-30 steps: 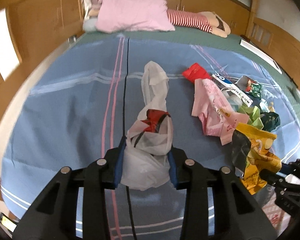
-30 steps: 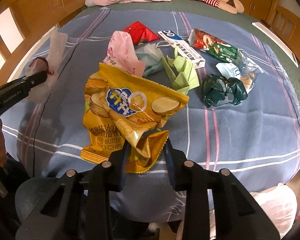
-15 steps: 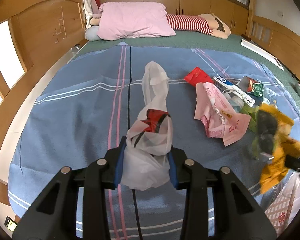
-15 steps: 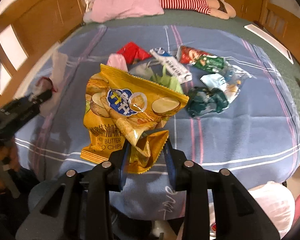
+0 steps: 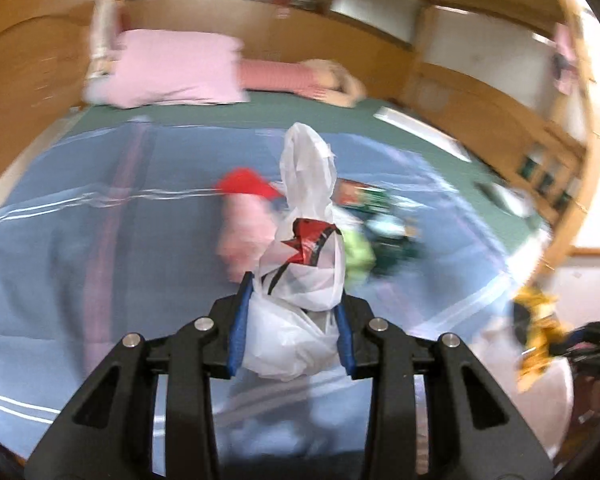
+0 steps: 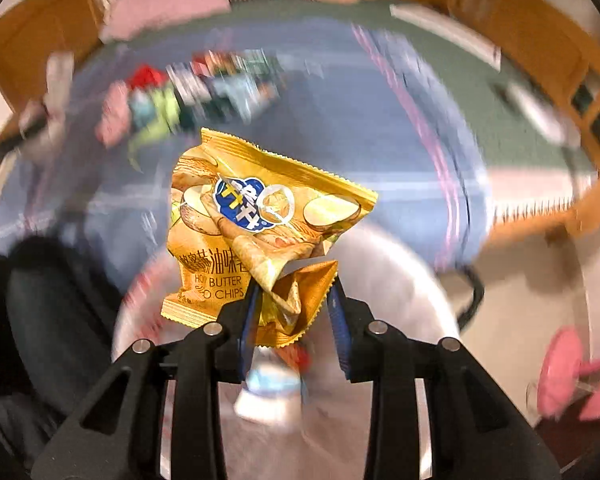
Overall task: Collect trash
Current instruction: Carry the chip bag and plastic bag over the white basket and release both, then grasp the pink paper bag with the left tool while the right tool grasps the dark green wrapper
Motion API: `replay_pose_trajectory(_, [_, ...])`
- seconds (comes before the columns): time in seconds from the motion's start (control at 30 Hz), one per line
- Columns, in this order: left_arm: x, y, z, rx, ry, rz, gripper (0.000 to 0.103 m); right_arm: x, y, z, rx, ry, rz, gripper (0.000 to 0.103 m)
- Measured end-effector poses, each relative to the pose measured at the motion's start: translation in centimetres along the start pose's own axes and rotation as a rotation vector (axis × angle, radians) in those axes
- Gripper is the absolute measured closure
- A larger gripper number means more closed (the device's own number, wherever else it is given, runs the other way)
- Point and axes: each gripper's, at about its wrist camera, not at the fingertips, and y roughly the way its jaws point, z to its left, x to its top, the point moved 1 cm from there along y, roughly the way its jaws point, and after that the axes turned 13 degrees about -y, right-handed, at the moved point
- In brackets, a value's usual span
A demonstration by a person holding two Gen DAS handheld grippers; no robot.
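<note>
Two tools are loaded: your left tool [image 5: 290, 334] is clamped on a knotted white plastic bag [image 5: 300, 280] that stands up between its blue pads, and your right tool [image 6: 294, 320] is clamped on the crumpled lower corner of a yellow butter chips bag [image 6: 256, 220]. Take the bed [image 5: 100, 240] as your landmark. The white bag hangs above its blue striped cover near the foot end. The chips bag hangs just off the foot of the bed, over a blurred white bag opening [image 6: 400, 272] below. The remaining wrappers [image 5: 364, 224] lie in a blurred cluster in the middle of the bed, short of the pink pillow [image 5: 172, 68] at its head.
</note>
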Motion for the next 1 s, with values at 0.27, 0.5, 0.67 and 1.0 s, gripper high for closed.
replay_pose_trajectory(0.27, [-5.7,1.7,-10.1,-0.211,0.196,0.205,0.066,-2.2,-1.1,-1.8,0.001,0.064,-0.033,0.04])
replay_pose_trajectory(0.5, [-13.4,1.5,-18.3,-0.46,0.485,0.414,0.047,-1.7,-5.6,-9.7,-0.027,0.437,-0.259,0.037])
replay_pose_trajectory(0.67, [-14.6,1.7,-19.0,-0.35,0.607,0.325,0.016,-1.3,-3.9,-10.0,0.009,0.452,-0.235,0.037])
replay_pose_trajectory(1.0, [4.3,10.1,2.1,0.183,-0.123,0.141,0.016,3.0,-0.4,-6.0,0.07,0.388,-0.193,0.037])
